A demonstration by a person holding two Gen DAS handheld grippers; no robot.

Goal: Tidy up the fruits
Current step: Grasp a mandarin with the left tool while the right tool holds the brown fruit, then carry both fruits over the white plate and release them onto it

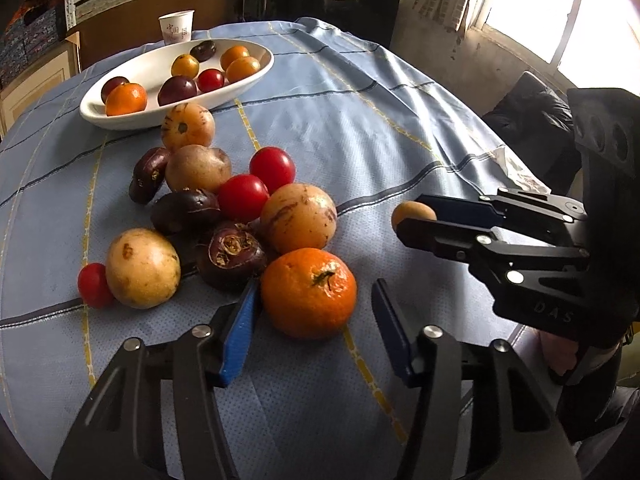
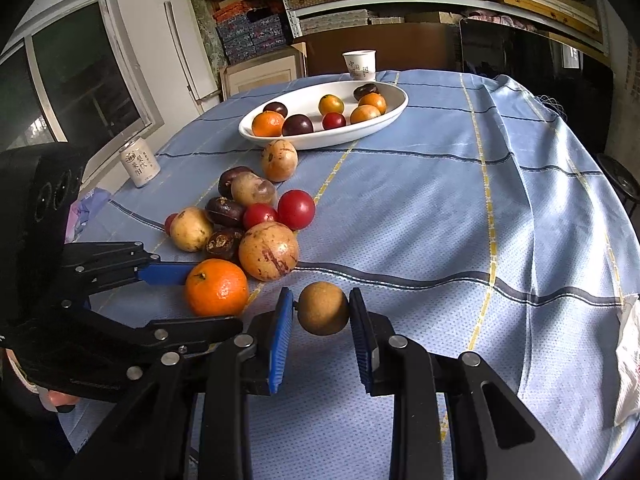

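A tangerine (image 1: 308, 292) lies on the blue cloth at the near end of a fruit pile. My left gripper (image 1: 314, 292) straddles it; the left pad sits against its side, while a gap shows at the right pad, so the gripper is open. My right gripper (image 2: 320, 296) is shut on a small brown round fruit (image 2: 323, 308), with both blue pads pressing it. In the left wrist view the right gripper (image 1: 412, 216) holds that fruit (image 1: 412, 212) to the right of the pile. A white oval bowl (image 2: 320, 142) farther back holds several fruits.
The pile holds tan round fruits (image 1: 298, 218), red tomatoes (image 1: 243, 196) and dark purple fruits (image 1: 230, 258). A paper cup (image 2: 360, 65) stands behind the bowl and a can (image 2: 140, 166) at the left table edge. Wrinkled cloth (image 2: 520, 200) covers the right side.
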